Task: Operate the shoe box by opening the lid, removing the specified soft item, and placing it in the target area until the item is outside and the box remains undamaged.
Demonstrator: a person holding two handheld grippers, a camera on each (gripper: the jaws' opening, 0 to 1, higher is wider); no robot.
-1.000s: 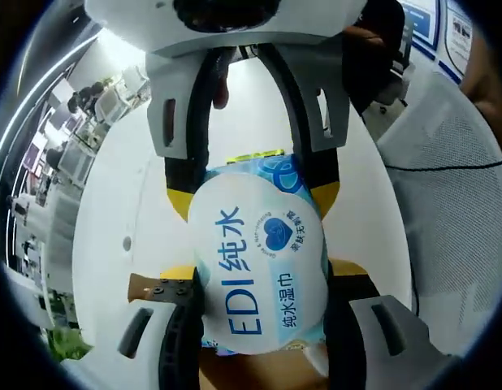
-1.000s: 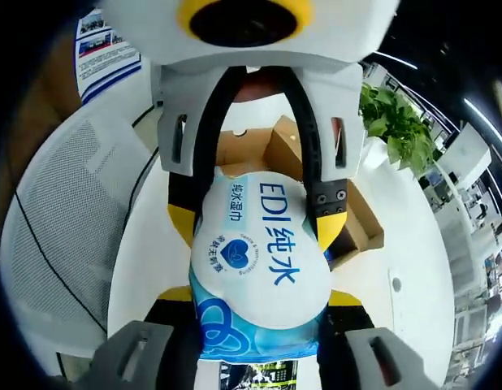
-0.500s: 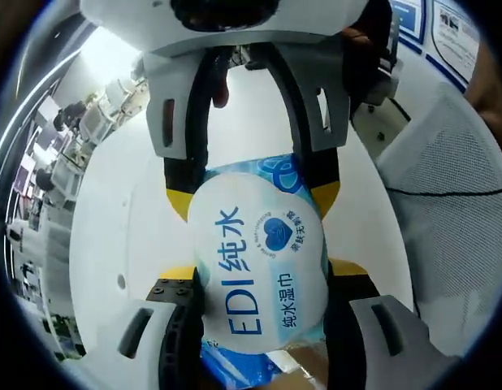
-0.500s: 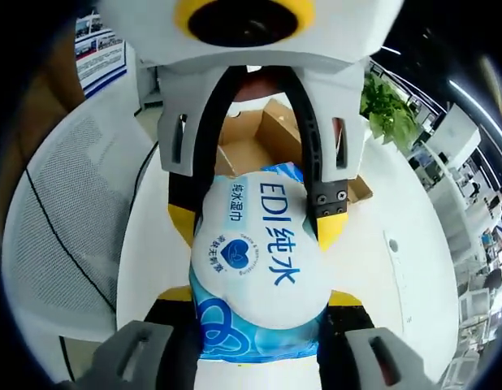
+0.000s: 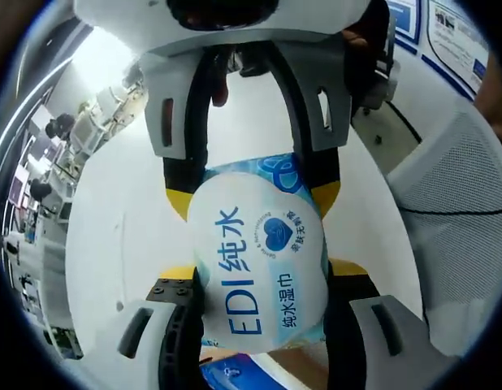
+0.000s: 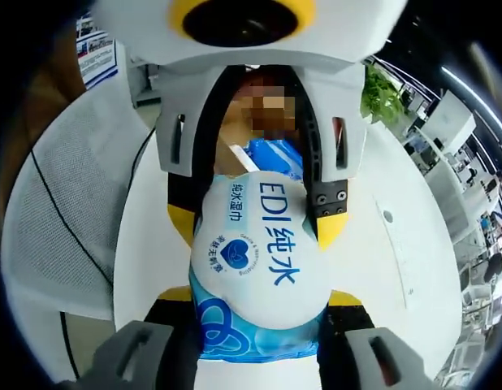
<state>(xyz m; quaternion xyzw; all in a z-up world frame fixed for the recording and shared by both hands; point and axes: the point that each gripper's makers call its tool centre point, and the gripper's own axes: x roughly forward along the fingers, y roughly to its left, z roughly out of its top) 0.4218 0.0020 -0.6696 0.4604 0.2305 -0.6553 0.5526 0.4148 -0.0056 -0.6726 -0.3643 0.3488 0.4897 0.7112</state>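
I am holding everything above the white counter [image 5: 121, 219], my landmark here. Over it I am carrying the wet wipes pack [image 5: 257, 268], clear of the surface, with no box under it. My left gripper [image 5: 259, 313] is pinching one end and my right gripper [image 6: 259, 305] the other, probably so the soft pack doesn't sag while I carry it.
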